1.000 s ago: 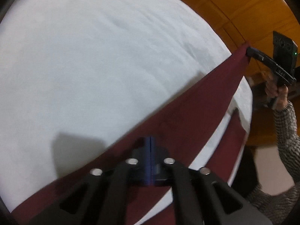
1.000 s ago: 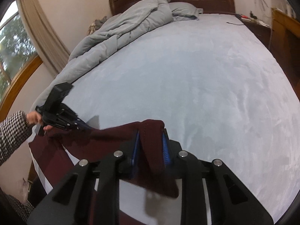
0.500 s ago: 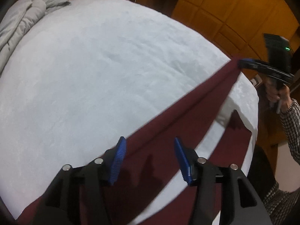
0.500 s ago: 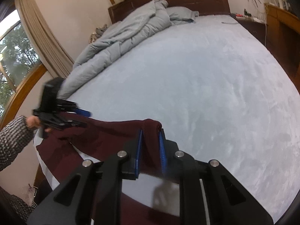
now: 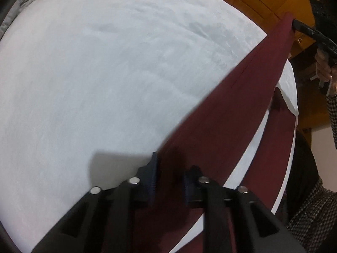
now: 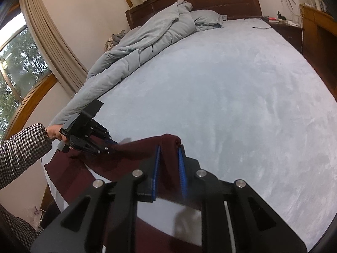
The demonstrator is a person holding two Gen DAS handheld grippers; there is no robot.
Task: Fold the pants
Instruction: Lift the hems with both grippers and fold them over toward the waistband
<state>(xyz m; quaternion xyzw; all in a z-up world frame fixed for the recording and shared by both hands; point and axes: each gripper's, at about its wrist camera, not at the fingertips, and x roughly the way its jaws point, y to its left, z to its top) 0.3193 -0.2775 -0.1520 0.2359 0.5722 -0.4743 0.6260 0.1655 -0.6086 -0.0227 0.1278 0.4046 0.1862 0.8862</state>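
pants: 1 pair, dark red (image 5: pixel 238 113), stretched taut between my two grippers, lifted over the near edge of the bed; second leg (image 5: pixel 271 158) trails lower, draped off the edge to the right of my left gripper
left gripper: 1 (image 5: pixel 169 177), pads closed in on the cloth edge, fabric fills the gap; pinching pants I think, view there is dark and blurred
right gripper: 1 (image 6: pixel 169 164), blue pads clamped on a bunched fold of pants, cloth humps up just ahead of the tips
hands: 2 seen, each in the other camera; my right hand (image 5: pixel 324 67) far right of the left gripper, my left hand (image 6: pixel 55 132) far left of the right gripper
sleeves: checked black/white (image 6: pixel 20 154)
bed: 1, pale blue sheet (image 6: pixel 231 97) ahead of both grippers
duvet: 1, grey, bunched (image 6: pixel 137 48) ahead-left of right gripper
pillow: 1 (image 6: pixel 207 20) by the dark headboard (image 6: pixel 221 2)
curtain: 1, beige (image 6: pixel 48 40)
window: 1 (image 6: pixel 14 63)
writing: small label on left gripper body, not readable
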